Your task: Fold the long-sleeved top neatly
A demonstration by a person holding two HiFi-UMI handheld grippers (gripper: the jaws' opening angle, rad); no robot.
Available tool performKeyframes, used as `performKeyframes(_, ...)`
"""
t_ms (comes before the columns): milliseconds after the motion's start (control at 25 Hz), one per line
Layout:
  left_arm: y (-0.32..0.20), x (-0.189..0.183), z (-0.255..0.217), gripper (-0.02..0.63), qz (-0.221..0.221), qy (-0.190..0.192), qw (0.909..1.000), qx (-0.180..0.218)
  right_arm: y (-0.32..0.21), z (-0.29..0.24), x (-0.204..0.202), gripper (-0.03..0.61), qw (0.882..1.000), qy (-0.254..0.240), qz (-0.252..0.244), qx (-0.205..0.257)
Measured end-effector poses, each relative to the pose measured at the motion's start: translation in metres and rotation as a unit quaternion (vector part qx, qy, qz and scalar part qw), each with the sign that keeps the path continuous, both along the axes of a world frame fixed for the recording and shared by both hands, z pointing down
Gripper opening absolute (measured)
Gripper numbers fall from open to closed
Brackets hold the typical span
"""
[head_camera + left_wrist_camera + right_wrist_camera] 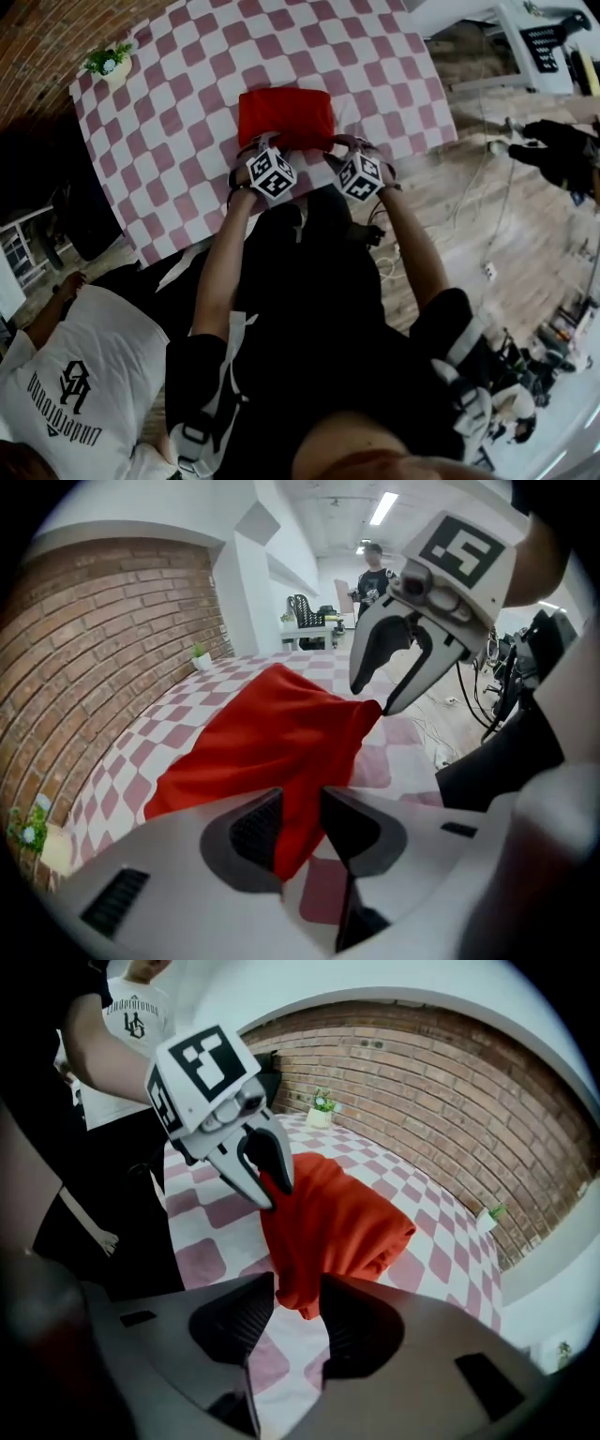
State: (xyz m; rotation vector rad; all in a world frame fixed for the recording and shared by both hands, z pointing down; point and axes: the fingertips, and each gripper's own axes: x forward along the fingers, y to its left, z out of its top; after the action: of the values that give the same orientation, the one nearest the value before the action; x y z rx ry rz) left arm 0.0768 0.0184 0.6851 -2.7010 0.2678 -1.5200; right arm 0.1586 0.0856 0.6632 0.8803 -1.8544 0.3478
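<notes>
Although most of it lies flat on the pink-and-white checked surface (178, 122), the red long-sleeved top (286, 117), already folded down to a compact rectangle, has its near edge lifted off the checks. Both tools are at that near edge, side by side and pointing steeply down, in front of the person who holds them.

The left tool (302, 801) grips the top's left near corner. Red cloth fills the gap between its jaws from pad to pad, and a loose end hangs down past them. The right tool (298, 1283) grips the right near corner in the same way, with a thick bunch of cloth pinched between jaws that stand somewhat wider apart. Seen from each tool's own camera, the cloth is drawn up into a peak at the other tool's tips, and the hem is slung between the two.

A small potted plant (110, 62) stands at the surface's far left corner, well apart from the top and close to a brick wall (103, 639). A bystander in a white printed T-shirt (89, 375) stands at the left, beside the surface. A wooden floor (469, 216) shows on the right.
</notes>
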Motion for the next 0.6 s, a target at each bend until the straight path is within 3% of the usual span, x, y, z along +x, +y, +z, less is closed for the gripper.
performKeyframes(280,0.012,0.005,-0.006,0.121,-0.033,0.002,0.9994,0.000,-0.022,-0.034,0.037,0.132,0.998,-0.032,0.032,0.040)
performKeyframes(480,0.016,0.033,-0.026,0.121,-0.040,0.009,0.9991,0.012,-0.060,-0.026,0.071,0.132,0.997,-0.035,0.045,0.044)
performKeyframes(600,0.021,0.049,-0.017,0.121,-0.037,-0.006,0.9993,0.004,-0.083,-0.014,0.078,0.132,0.998,-0.042,0.039,0.040)
